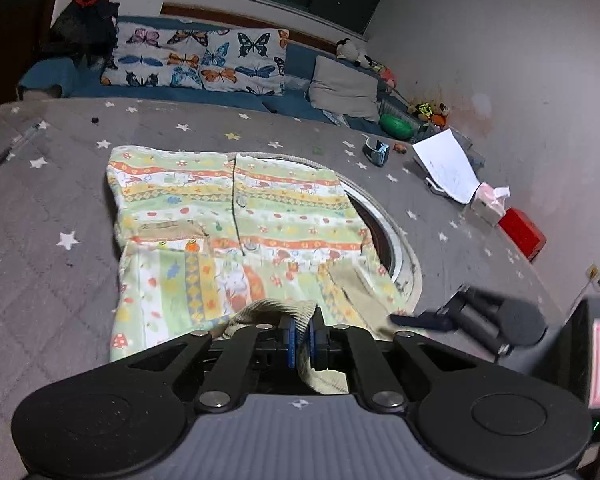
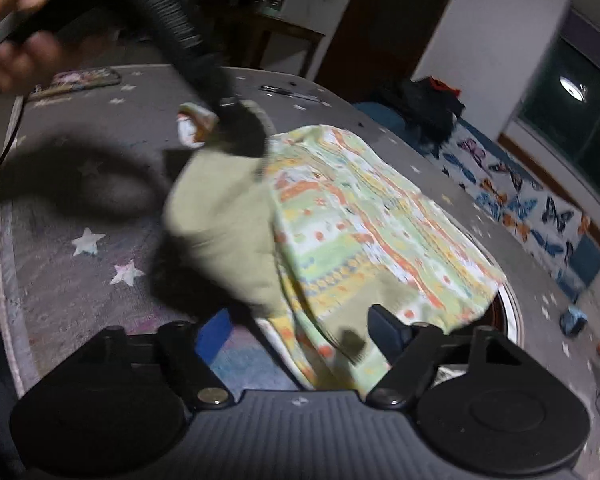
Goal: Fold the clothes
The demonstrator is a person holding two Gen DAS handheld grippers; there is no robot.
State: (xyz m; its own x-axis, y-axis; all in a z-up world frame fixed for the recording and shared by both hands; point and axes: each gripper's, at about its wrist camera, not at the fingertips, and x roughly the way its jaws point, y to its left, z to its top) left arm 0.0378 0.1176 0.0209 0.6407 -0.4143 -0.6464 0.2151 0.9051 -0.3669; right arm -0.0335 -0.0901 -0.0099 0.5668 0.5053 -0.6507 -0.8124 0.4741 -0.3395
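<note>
A child's patterned shirt (image 1: 228, 224), green, orange and yellow, lies partly folded on a grey star-print table cover (image 1: 60, 208). My left gripper (image 1: 300, 334) is shut on the shirt's ribbed beige collar (image 1: 272, 310) at the near edge. In the right wrist view the shirt (image 2: 364, 232) shows with its plain green inside (image 2: 224, 224) turned up where the left gripper (image 2: 236, 120) lifts it. My right gripper (image 2: 296, 328) is open, its fingers spread at the shirt's near edge, holding nothing.
A round opening with a white rim (image 1: 396, 236) lies under the shirt's right side. A watch (image 1: 376, 152), white paper (image 1: 448, 164), tissue pack (image 1: 488, 200) and red box (image 1: 524, 236) sit at the right. A pen (image 1: 8, 152) lies far left. A butterfly cushion (image 1: 196, 60) is behind.
</note>
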